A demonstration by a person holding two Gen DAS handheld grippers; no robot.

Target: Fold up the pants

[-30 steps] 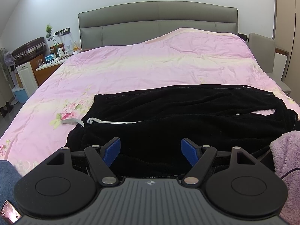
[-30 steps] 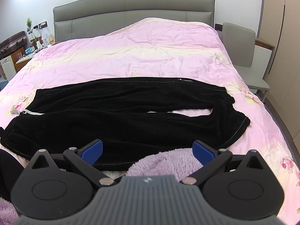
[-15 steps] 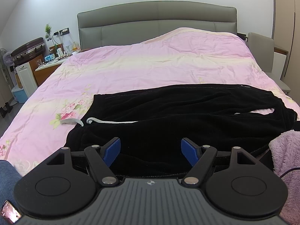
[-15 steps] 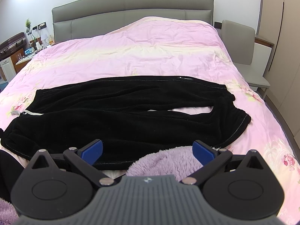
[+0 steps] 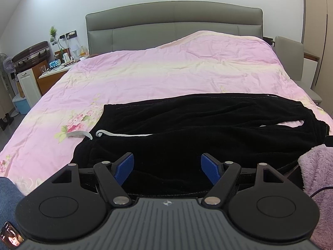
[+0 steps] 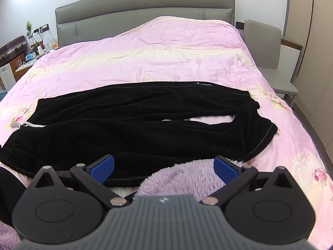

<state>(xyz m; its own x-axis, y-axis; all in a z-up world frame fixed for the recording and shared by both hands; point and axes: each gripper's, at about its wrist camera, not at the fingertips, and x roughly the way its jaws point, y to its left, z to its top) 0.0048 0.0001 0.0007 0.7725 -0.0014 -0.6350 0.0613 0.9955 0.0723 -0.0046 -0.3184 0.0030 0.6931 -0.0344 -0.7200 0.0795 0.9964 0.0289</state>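
Observation:
Black pants [image 5: 197, 129] [image 6: 133, 120] lie flat across the near part of the pink bed, waistband with a white drawstring [image 5: 116, 134] at the left, leg cuffs at the right. The two legs lie side by side with a small gap near the cuffs. My left gripper [image 5: 167, 166] hovers open over the pants' near edge by the waist end, nothing between its blue pads. My right gripper [image 6: 163, 166] is open too, above the near edge further right, with a fuzzy purple sleeve [image 6: 183, 177] showing between the fingers below.
The pink floral duvet [image 5: 166, 70] covers the bed up to a grey headboard [image 5: 172, 20]. A cluttered nightstand [image 5: 56, 66] and a suitcase stand at the left. A grey chair [image 6: 268, 56] stands at the right beside the wardrobe. A phone [image 5: 10, 236] shows at the bottom left.

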